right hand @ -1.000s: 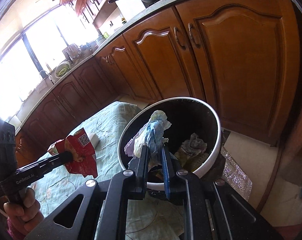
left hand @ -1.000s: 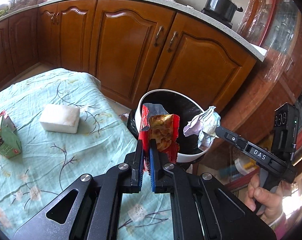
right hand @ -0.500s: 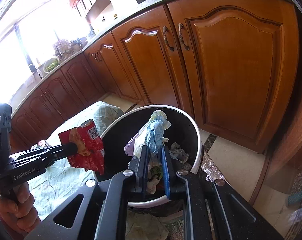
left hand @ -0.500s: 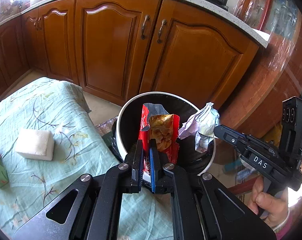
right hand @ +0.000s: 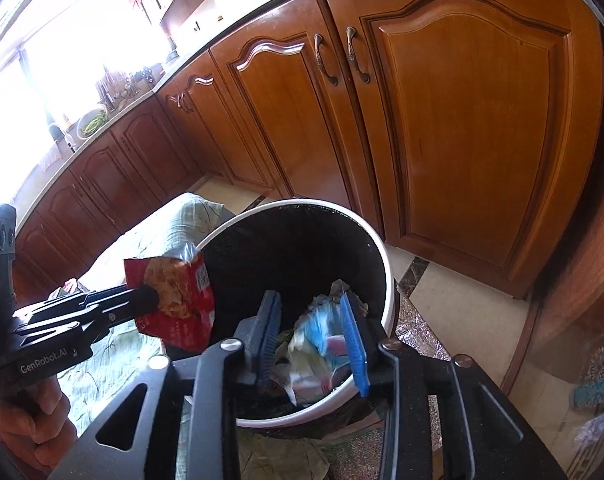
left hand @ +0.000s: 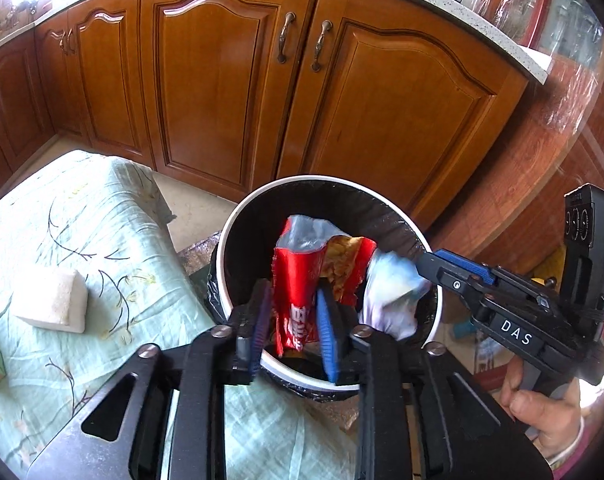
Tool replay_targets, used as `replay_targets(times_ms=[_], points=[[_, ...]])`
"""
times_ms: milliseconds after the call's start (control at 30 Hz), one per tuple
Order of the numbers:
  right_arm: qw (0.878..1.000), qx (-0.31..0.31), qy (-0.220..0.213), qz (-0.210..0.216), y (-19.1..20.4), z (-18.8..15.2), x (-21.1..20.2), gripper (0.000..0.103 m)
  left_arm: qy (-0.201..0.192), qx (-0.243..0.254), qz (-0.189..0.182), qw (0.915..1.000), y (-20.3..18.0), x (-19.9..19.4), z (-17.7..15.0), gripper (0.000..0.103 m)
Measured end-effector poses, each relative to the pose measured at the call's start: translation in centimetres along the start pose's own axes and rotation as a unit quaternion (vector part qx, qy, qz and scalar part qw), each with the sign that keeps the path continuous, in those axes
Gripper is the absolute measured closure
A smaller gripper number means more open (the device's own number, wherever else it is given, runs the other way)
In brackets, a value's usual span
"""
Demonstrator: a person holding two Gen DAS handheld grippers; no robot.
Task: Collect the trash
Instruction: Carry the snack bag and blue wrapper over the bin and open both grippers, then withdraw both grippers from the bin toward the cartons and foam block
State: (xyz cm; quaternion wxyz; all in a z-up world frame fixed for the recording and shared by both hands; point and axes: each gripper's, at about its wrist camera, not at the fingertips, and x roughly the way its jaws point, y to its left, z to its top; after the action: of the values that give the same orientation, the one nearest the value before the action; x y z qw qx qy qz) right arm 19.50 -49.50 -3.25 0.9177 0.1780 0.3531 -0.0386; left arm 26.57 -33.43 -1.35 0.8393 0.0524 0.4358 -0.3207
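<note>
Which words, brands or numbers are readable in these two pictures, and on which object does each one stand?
"DAS": white letters on the side of the right gripper, seen from the left wrist.
"GenRobot.AI": white letters on the side of the left gripper, seen from the right wrist.
Red snack bag: white characters near its lower end and a small code patch, both too blurred to read.
Crumpled wrapper: no readable print.
</note>
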Motion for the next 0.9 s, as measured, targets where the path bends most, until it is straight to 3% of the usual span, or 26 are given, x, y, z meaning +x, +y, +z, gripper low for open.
replay_targets(times_ms=[333,433,633,900], points=[[0.999,0.015,-0.032,0.030,0.4,-0.9,-1.7,0.022,-0.027,-0.048,0.006,0.9985,2.6,-3.2,-3.4,0.061],[0.998,0.017,-0.038,0.041,1.1,-1.5,-2.1,0.016,-0.036,-0.064,0.015,0.9972,3.8,-4.6,-5.0,0.058],[0.997,0.011,-0.039,0.066,3.5,-2.4,-2.6,0.014,-0.046,-0.104,0.040,0.9927,6.9,-7.1,-7.7,0.054],[0.994,-0.018,-0.020,0.110,8.3,-4.1,-2.1,0.010,-0.064,-0.167,0.077,0.9809,12.0,-10.7,-11.6,0.054]])
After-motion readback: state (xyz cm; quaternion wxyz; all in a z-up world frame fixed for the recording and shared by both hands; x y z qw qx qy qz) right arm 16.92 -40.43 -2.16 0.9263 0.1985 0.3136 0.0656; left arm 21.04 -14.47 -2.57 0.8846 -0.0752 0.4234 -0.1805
